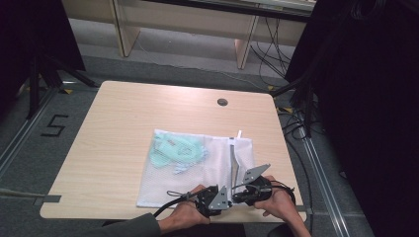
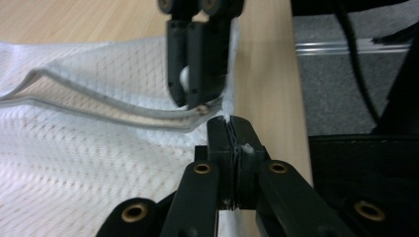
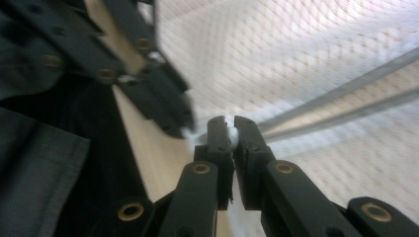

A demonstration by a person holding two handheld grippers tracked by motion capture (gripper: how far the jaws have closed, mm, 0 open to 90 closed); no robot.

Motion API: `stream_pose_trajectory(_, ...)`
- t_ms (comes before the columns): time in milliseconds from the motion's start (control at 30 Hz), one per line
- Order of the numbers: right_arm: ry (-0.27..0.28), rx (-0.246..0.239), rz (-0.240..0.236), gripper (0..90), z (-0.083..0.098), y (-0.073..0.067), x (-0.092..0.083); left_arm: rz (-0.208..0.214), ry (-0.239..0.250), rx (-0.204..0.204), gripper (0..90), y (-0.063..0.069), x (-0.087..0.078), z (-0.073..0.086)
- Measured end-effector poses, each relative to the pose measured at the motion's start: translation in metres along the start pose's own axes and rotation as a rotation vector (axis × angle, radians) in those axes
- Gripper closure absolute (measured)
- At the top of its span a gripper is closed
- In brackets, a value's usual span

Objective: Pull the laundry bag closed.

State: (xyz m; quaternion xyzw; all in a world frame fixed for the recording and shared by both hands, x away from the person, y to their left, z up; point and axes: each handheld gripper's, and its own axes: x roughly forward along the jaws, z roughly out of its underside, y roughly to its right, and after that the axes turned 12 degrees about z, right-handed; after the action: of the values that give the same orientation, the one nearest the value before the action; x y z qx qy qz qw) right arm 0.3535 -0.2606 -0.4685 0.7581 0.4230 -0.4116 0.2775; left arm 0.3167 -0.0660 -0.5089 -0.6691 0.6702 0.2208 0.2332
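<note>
White mesh laundry bag (image 1: 197,173), grey zipper (image 2: 99,106), wooden table (image 1: 118,128).

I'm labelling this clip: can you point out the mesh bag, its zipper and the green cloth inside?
mesh bag (image 1: 163,190), high view, bare mesh near its front left corner
zipper (image 1: 233,160), high view, middle of the open grey track
green cloth (image 1: 173,150), high view, its middle, seen through the mesh

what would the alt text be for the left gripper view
The left tool is shut on the near edge of a white mesh laundry bag, right beside the end of its open grey zipper. Just beyond, the right tool clamps a small white piece at the zipper end. The bag lies on a light wooden table.
</note>
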Motion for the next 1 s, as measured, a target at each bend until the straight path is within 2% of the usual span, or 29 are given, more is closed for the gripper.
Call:
stream_pose_trajectory(100, -0.018, 0.015, -0.001, 86.8, 0.0, 0.0, 0.0, 0.006, -0.013, 0.002, 88.5, 0.0, 0.0, 0.0)
stream_pose_trajectory(200, -0.022, 0.022, -0.011, 86.8, -0.001, 0.0, 0.001, 0.015, 0.009, -0.041, 88.4, -0.001, 0.0, 0.001)
stream_pose_trajectory(233, -0.031, 0.028, -0.01, 86.8, -0.001, 0.0, 0.002, 0.013, 0.006, -0.031, 88.5, -0.002, -0.001, 0.0)
stream_pose_trajectory(467, -0.036, 0.024, -0.01, 86.8, -0.003, 0.003, 0.006, 0.034, 0.021, -0.075, 88.5, -0.002, -0.001, 0.002)
stream_pose_trajectory(533, -0.032, 0.025, -0.004, 86.8, -0.004, 0.004, 0.008, 0.03, 0.02, -0.075, 88.5, -0.001, -0.001, 0.002)
stream_pose_trajectory(567, -0.018, 0.001, 0.01, 86.8, -0.005, 0.006, 0.008, 0.035, 0.016, -0.08, 88.4, -0.002, -0.001, 0.003)
stream_pose_trajectory(633, -0.024, -0.007, 0.004, 86.8, -0.006, 0.006, 0.009, 0.034, 0.019, -0.086, 88.4, -0.002, -0.001, 0.003)
stream_pose_trajectory(667, -0.024, -0.007, 0.004, 86.8, -0.006, 0.006, 0.009, 0.036, 0.021, -0.085, 88.4, -0.002, -0.001, 0.003)
stream_pose_trajectory(700, -0.02, -0.005, 0.024, 86.8, -0.006, 0.008, 0.01, 0.035, 0.03, -0.094, 88.4, -0.001, 0.0, 0.003)
stream_pose_trajectory(767, -0.025, 0.011, 0.021, 86.8, -0.006, 0.008, 0.01, 0.036, 0.025, -0.084, 88.4, -0.001, -0.001, 0.003)
stream_pose_trajectory(867, -0.025, 0.01, 0.016, 86.8, -0.007, 0.011, 0.011, 0.038, 0.014, -0.065, 88.4, -0.001, -0.001, 0.003)
stream_pose_trajectory(933, -0.023, 0.008, 0.018, 86.8, -0.008, 0.011, 0.011, 0.036, 0.017, -0.068, 88.4, -0.001, -0.001, 0.003)
stream_pose_trajectory(967, -0.022, 0.009, 0.015, 86.8, -0.008, 0.011, 0.012, 0.039, 0.02, -0.085, 88.4, -0.001, -0.001, 0.003)
stream_pose_trajectory(1000, -0.02, 0.009, 0.013, 86.8, -0.008, 0.012, 0.012, 0.037, 0.014, -0.08, 88.4, -0.001, -0.001, 0.003)
